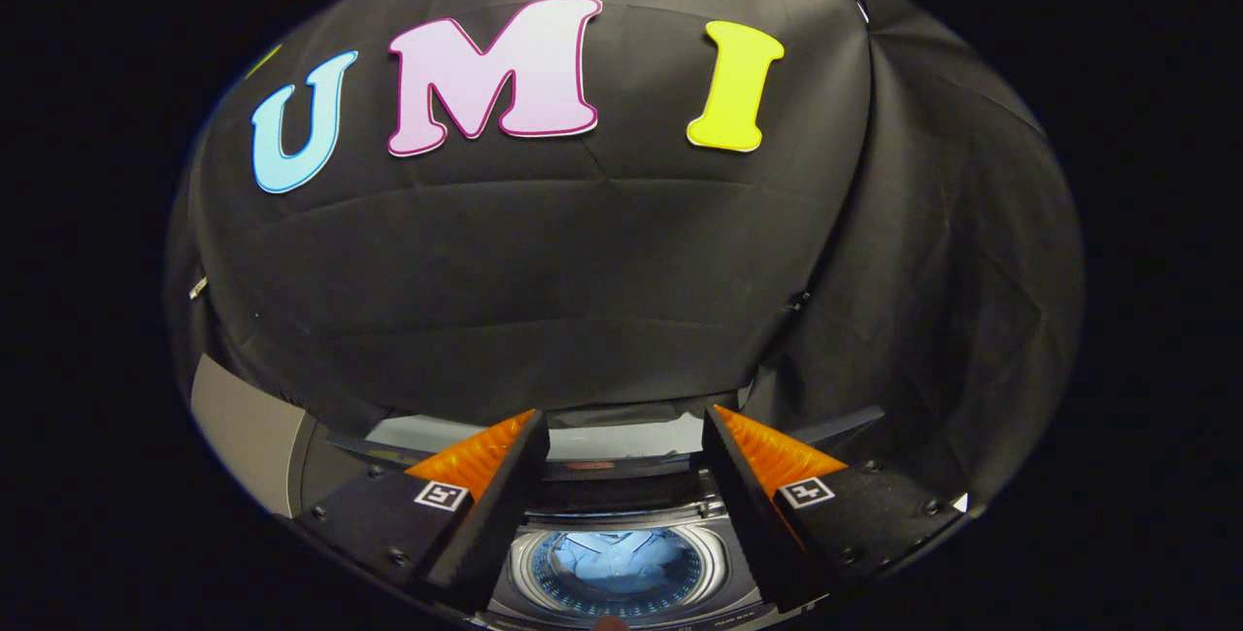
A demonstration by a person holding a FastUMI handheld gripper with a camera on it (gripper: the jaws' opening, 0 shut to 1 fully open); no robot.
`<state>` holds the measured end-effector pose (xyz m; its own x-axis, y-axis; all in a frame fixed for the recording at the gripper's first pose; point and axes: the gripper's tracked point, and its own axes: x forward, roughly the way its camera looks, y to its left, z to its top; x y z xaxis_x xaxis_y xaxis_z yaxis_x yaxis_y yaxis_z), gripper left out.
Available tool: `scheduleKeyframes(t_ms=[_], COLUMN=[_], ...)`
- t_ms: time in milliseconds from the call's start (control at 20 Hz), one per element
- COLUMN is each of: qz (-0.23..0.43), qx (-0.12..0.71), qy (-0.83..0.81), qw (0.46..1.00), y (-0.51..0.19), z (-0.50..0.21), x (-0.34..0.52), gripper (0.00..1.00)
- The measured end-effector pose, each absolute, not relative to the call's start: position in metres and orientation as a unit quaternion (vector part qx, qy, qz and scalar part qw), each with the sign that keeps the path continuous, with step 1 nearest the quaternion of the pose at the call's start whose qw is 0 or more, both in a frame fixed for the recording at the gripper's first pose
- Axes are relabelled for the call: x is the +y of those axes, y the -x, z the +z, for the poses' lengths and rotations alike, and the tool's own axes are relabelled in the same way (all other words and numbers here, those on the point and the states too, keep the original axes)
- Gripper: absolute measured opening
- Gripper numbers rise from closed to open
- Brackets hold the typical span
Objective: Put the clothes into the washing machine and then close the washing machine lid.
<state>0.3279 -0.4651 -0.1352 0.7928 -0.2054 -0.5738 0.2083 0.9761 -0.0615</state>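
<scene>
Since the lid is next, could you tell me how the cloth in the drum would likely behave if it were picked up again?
The cloth lies crumpled with folds in the drum, so it is probably floppy and would drape. It looks thin, so likely light. The tongs stand open above it, holding nothing.

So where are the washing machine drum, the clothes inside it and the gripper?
washing machine drum (529, 575): gripper view, on its shiny rim.
clothes (612, 558): gripper view, on the light blue cloth in the drum.
gripper (626, 447): gripper view, the gap between its open fingers.
</scene>
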Motion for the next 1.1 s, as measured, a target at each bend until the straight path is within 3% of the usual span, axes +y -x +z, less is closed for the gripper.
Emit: scheduleKeyframes(t_ms=[1100], qz=[-0.085], qx=[0.28], qy=[-0.007], qw=[0.956], y=[-0.25], z=[-0.146], x=[-0.455], gripper=[0.99])
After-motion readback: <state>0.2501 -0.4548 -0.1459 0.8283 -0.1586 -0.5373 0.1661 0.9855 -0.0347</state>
